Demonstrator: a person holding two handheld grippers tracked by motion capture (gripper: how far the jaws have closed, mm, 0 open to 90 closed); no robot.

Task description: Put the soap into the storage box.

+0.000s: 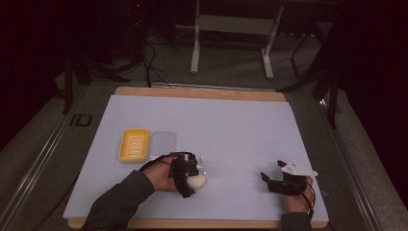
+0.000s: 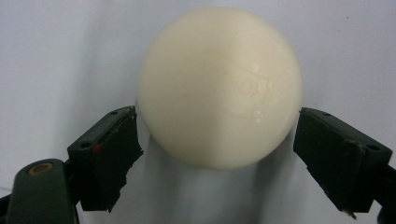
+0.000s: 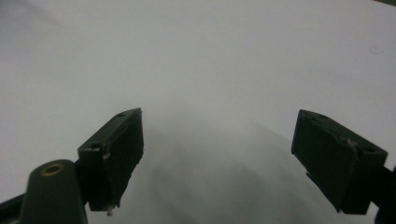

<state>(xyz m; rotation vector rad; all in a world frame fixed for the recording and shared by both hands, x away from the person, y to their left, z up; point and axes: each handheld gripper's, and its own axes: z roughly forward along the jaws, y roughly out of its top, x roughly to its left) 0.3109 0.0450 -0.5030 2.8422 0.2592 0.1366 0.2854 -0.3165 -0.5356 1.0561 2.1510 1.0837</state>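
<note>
A round cream soap bar (image 2: pixel 219 86) lies on the white mat (image 1: pixel 226 125), near the front left. My left gripper (image 2: pixel 218 112) is open around it: one black pad stands on each side of its near end, with a narrow gap at each. From above, the left gripper (image 1: pixel 191 178) lies on its side with the soap bar (image 1: pixel 199 182) at its tips. My right gripper (image 1: pixel 272 170) rests at the front right of the mat. The right gripper (image 3: pixel 219 114) is open, with bare mat between its fingers.
A yellow ribbed soap dish (image 1: pixel 133 144) sits on the mat behind the left hand, with a clear lid (image 1: pixel 162 143) flat beside it on the right. The mat lies on a wooden board (image 1: pixel 192 91). Beyond the table are table legs and cables on the floor.
</note>
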